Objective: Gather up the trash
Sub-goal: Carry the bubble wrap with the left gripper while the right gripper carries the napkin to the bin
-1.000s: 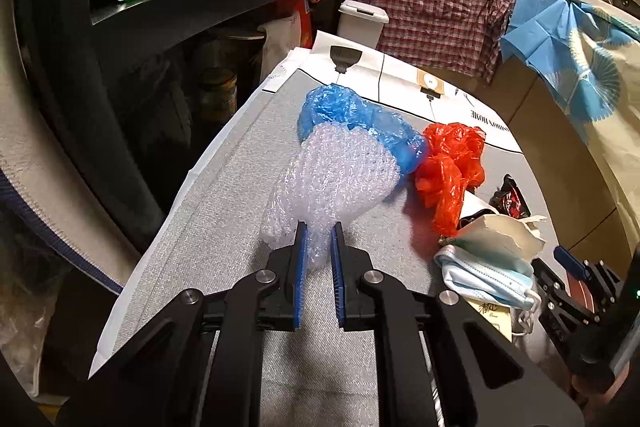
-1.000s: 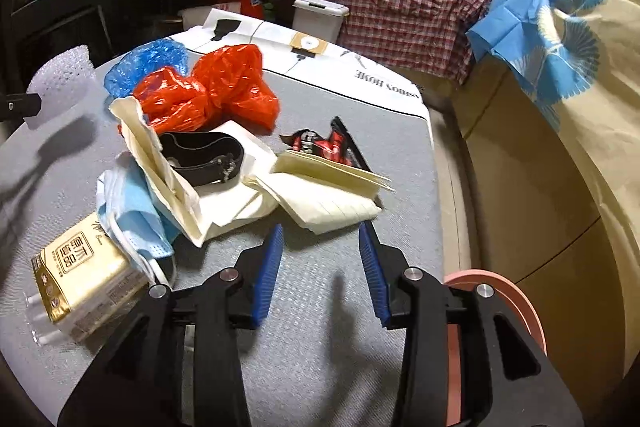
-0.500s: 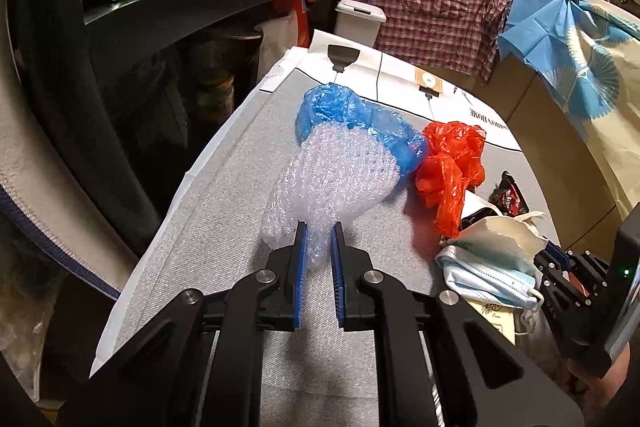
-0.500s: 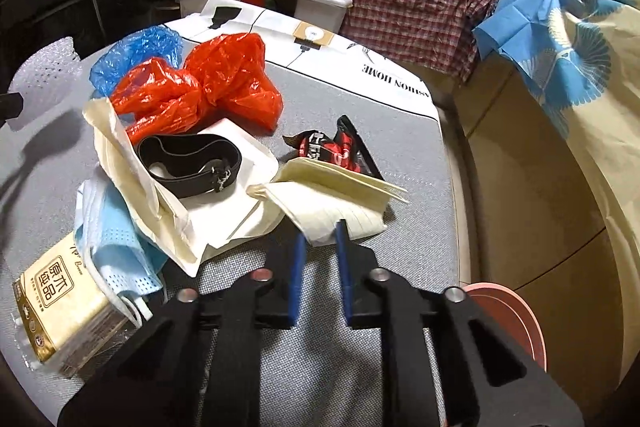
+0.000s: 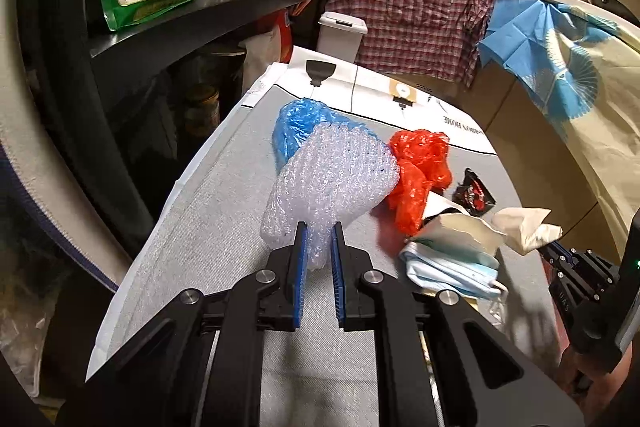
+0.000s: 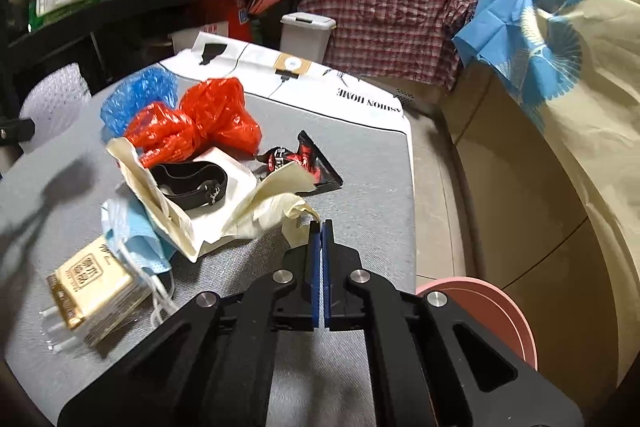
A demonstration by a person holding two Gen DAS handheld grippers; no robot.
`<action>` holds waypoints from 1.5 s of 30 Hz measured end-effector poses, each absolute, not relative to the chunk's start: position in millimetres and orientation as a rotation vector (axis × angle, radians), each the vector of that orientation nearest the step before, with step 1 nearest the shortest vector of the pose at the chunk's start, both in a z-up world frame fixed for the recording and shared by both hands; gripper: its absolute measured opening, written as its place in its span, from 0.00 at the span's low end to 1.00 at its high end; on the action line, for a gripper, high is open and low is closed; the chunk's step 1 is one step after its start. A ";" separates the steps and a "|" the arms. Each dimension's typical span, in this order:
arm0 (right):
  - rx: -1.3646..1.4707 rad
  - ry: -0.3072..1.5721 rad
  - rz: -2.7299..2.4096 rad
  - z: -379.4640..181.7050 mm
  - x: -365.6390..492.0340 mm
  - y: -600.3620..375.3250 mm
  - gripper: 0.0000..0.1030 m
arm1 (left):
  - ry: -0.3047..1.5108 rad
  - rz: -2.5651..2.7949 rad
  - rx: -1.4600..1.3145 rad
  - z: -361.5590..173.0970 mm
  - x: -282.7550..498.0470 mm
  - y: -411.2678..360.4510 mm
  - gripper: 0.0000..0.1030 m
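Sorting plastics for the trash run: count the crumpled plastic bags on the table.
2: the blue bag at the far left, and the red bag beside it, against the paper pile. Others may hide underneath.

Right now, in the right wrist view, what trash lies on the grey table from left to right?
Gold tissue packet → light blue face mask → crumpled red plastic bag → black and red snack wrapper.

I see a dark cluttered shelf (image 5: pixel 208 15) at 10 o'clock, plaid shirt (image 5: pixel 416 15) hanging at 12, white bin (image 5: pixel 340 35) below.
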State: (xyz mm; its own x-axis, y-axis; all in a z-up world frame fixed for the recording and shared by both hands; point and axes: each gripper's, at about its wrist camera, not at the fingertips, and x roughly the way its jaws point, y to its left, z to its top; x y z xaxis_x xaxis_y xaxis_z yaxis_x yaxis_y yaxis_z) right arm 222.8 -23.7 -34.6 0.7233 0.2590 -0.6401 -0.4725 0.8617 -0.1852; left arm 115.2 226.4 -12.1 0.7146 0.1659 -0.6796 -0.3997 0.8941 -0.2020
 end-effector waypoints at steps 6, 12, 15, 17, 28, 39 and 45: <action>-0.297 0.637 0.433 -19.3 207.4 -37.1 0.01 | 0.697 0.295 -0.355 -3.7 105.0 215.7 0.11; -0.281 0.615 0.439 -5.6 186.5 -48.7 0.01 | 0.684 0.266 -0.332 4.7 95.5 198.1 0.11; -0.259 0.615 0.441 0.2 181.6 -57.3 0.01 | 0.683 0.253 -0.333 6.9 89.7 192.3 0.11; -0.242 0.613 0.439 4.7 177.3 -64.0 0.01 | 0.682 0.249 -0.330 8.1 87.2 189.4 0.11; -0.172 0.591 0.440 32.2 155.1 -92.5 0.01 | 0.667 0.206 -0.307 17.8 75.2 166.2 0.11; -0.146 0.568 0.395 51.8 136.8 -134.7 0.01 | 0.658 0.157 -0.286 22.6 74.8 145.0 0.11; -0.132 0.555 0.358 59.0 132.2 -158.6 0.01 | 0.656 0.137 -0.269 22.5 73.8 134.0 0.11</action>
